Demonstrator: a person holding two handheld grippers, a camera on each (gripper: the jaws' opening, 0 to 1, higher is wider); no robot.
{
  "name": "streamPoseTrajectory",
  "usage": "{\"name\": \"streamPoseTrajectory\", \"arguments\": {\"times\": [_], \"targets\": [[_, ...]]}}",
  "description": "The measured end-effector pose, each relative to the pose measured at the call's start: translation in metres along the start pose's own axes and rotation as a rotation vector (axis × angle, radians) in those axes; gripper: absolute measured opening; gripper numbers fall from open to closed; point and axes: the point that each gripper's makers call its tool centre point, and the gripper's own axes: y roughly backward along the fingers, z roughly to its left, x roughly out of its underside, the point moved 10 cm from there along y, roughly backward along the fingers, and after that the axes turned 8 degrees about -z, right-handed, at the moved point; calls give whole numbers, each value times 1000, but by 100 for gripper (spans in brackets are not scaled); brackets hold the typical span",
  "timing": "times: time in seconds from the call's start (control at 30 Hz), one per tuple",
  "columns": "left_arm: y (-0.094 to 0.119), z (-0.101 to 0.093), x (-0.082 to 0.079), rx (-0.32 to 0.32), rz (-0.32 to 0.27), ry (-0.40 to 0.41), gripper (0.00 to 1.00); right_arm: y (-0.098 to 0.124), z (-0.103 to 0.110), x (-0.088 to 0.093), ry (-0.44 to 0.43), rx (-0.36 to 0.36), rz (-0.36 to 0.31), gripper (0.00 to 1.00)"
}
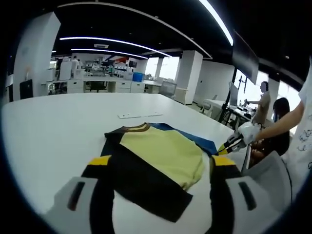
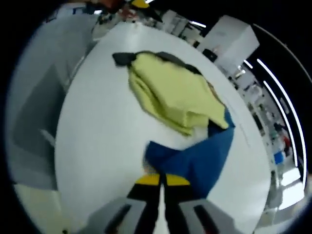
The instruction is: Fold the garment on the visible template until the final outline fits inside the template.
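Note:
A garment with a pale yellow body (image 1: 161, 151), black sleeves and a blue part (image 1: 197, 141) lies partly folded on the white table (image 1: 58, 126). My left gripper (image 1: 162, 162) hovers open just in front of it, jaws wide apart on either side of the black sleeve (image 1: 146, 187). In the left gripper view my right gripper (image 1: 233, 144), held by a gloved hand, reaches in from the right at the blue edge. Seen from the right gripper view, my right gripper (image 2: 162, 179) is shut on the blue cloth (image 2: 200, 158), with the yellow body (image 2: 170, 92) beyond it.
Thin pale marks (image 1: 139, 115) lie on the table behind the collar. Two people (image 1: 273, 114) are at desks on the right, past the table's edge. Desks and pillars (image 1: 187, 75) stand at the back. Bare tabletop (image 2: 97, 136) spreads beside the garment.

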Motion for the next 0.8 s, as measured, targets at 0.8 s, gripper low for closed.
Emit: {"name": "streamPoseTrajectory", "arguments": {"times": [0.8], "targets": [[10, 0, -1, -8, -17, 20, 75, -33, -103, -9, -251, 134, 76, 0]]}}
